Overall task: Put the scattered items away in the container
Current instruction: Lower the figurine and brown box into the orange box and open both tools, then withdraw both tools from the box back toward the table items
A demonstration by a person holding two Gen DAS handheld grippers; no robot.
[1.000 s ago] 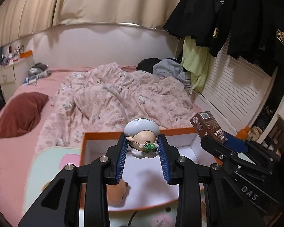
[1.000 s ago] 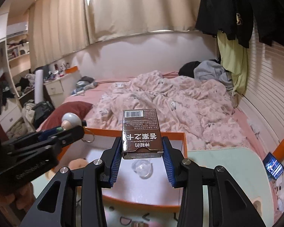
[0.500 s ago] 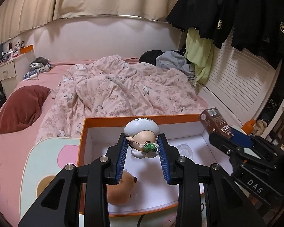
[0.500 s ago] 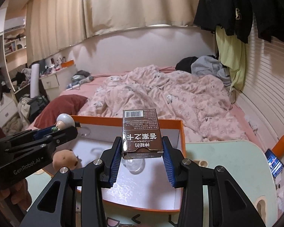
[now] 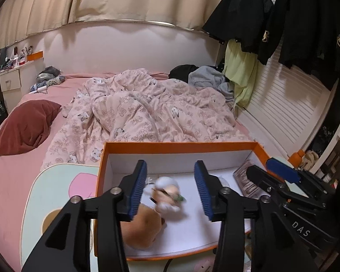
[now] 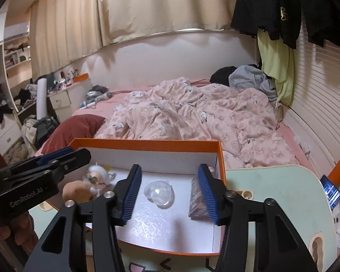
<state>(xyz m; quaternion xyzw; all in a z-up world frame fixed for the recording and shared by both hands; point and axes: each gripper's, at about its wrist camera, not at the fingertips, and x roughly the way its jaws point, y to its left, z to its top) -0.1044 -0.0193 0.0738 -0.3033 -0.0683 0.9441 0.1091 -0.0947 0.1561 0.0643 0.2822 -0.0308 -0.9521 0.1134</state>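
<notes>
The right hand-held gripper (image 6: 170,190) hangs with jaws spread over the orange box (image 6: 147,142); inside lie a clear heart (image 6: 159,193), brown carton (image 6: 197,201) and doll (image 6: 97,176).

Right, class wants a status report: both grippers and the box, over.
Left gripper open, baby figurine dropping into the orange box. Right gripper open, brown carton lying inside by the right wall. Nothing in the way.

Wrist views from close above the near edge of the orange box (image 5: 179,145) (image 6: 145,142), facing the far bed (image 5: 147,111); box interior shared
</notes>
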